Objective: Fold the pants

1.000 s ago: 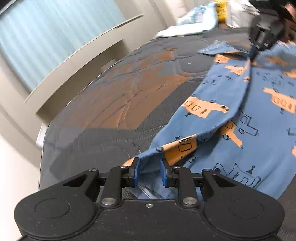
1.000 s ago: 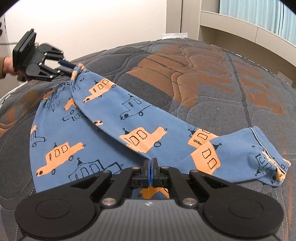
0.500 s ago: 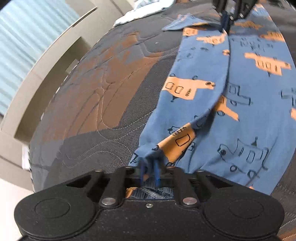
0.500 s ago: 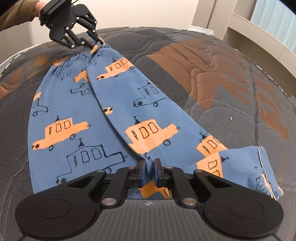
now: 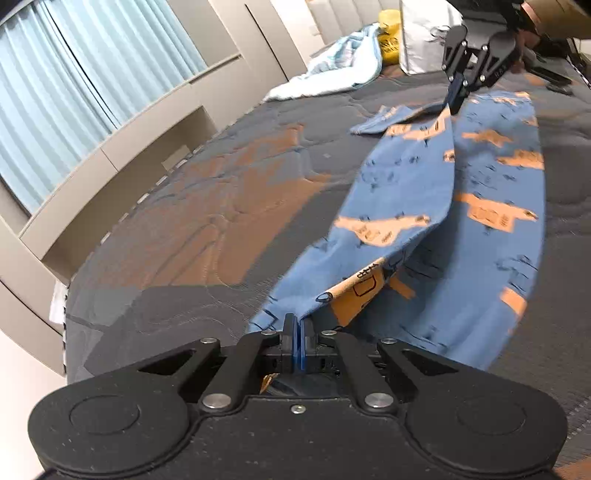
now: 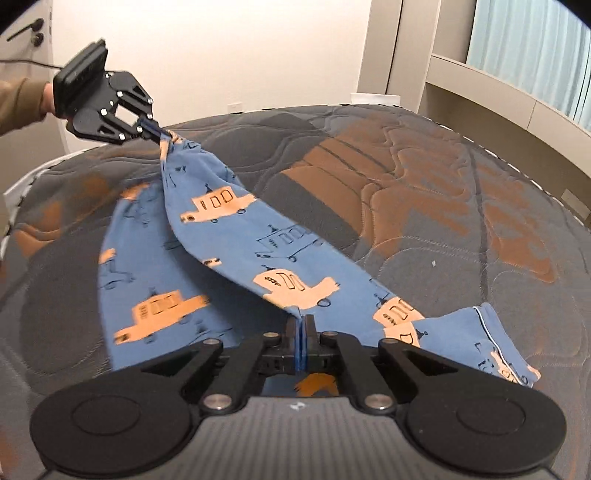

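Blue pants (image 5: 406, 192) printed with orange vehicles lie on the quilted bed; they also show in the right wrist view (image 6: 236, 229). My left gripper (image 5: 297, 325) is shut on the waistband end and holds it raised; it shows in the right wrist view (image 6: 157, 131) at the far left. My right gripper (image 6: 301, 323) is shut on the edge of one leg near its cuff; it shows in the left wrist view (image 5: 456, 98) at the far end. The gripped leg hangs stretched between both grippers, above the other leg, which lies flat.
The grey and orange quilted mattress (image 6: 424, 192) spreads out to the right. A light blue blanket (image 5: 340, 70), a yellow item (image 5: 389, 40) and a white pillow (image 5: 424, 33) lie at the head of the bed. A window ledge (image 5: 122, 147) runs along one side.
My left gripper closed on the waistband end. Both grippers lifted, so the gripped leg now hangs taut above the bed.
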Action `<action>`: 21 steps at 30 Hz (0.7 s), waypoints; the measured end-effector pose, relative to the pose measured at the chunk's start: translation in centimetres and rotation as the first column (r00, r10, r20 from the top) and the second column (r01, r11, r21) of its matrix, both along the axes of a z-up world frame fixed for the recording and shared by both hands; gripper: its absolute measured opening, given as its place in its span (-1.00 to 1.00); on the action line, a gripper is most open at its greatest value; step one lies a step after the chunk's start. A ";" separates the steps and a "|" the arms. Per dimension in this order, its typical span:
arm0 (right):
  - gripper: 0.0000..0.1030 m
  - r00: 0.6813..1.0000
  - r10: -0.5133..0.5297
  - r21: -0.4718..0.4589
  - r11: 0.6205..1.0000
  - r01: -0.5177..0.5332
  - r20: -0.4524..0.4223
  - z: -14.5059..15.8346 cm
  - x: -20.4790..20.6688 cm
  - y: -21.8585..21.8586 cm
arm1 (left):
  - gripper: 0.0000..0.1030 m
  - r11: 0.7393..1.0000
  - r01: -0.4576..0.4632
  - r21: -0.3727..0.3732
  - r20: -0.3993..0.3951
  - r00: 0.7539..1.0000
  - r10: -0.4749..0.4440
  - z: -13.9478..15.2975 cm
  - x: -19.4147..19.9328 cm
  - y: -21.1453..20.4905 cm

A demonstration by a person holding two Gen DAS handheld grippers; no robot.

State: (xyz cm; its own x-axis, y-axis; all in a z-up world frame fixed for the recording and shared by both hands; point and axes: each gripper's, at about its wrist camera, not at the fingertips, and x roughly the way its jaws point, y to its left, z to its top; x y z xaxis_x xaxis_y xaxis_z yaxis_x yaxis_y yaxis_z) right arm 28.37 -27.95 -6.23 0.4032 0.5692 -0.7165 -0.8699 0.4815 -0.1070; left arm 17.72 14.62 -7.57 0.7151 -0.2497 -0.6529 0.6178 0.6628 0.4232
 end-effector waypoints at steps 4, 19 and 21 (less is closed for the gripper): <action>-0.98 0.999 -0.008 -0.030 1.000 0.007 -0.035 -1.4 -1.3 -0.5 | -0.99 1.000 -0.023 -0.004 -0.045 0.999 0.023 -2.2 -0.4 -0.4; -0.97 0.999 -0.043 -0.050 0.998 0.042 -0.023 -1.2 -5.7 -1.5 | -0.99 0.995 -0.040 -0.088 -0.032 0.999 0.037 -0.9 -2.9 0.2; -0.85 0.999 -0.025 -0.112 0.993 0.028 0.027 -1.9 -5.9 -0.4 | -0.99 0.995 -0.045 -0.091 -0.029 0.999 0.043 -0.8 -2.9 0.2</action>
State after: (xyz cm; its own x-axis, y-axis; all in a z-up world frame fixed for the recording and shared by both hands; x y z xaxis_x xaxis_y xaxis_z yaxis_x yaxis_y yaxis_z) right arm 22.49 -28.33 -8.17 0.4361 0.4744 -0.7647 -0.8532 0.4882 -0.1836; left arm 14.86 14.84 -8.40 0.7091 -0.2779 -0.6481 0.5976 0.7246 0.3432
